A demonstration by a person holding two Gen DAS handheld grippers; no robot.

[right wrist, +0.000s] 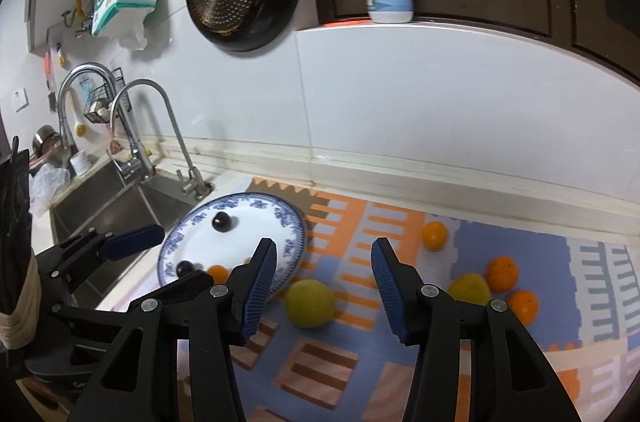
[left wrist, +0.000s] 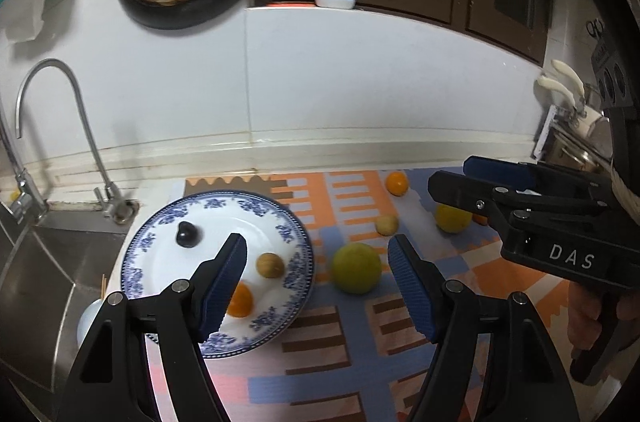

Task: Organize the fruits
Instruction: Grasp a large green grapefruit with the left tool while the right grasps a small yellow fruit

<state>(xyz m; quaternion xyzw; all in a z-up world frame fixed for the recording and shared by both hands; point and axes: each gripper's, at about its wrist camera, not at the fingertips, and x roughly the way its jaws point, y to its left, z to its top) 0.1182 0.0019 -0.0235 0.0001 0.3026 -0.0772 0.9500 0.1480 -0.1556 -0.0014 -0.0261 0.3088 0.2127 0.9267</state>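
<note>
Both the left hand-held gripper and the right hand-held gripper are held open and empty above the counter, where a green fruit, possibly a pear, is seen at centre frame just beside the plate.

White countertop beside sink carries patterned orange-blue mat. Blue-rimmed plate at mat's 10 o'clock corner, overhanging mat edge. Large green fruit just beside plate, at plate's 4 o'clock. Oranges and yellow fruit clustered at 3 o'clock; lone orange at 1 o'clock.
</note>
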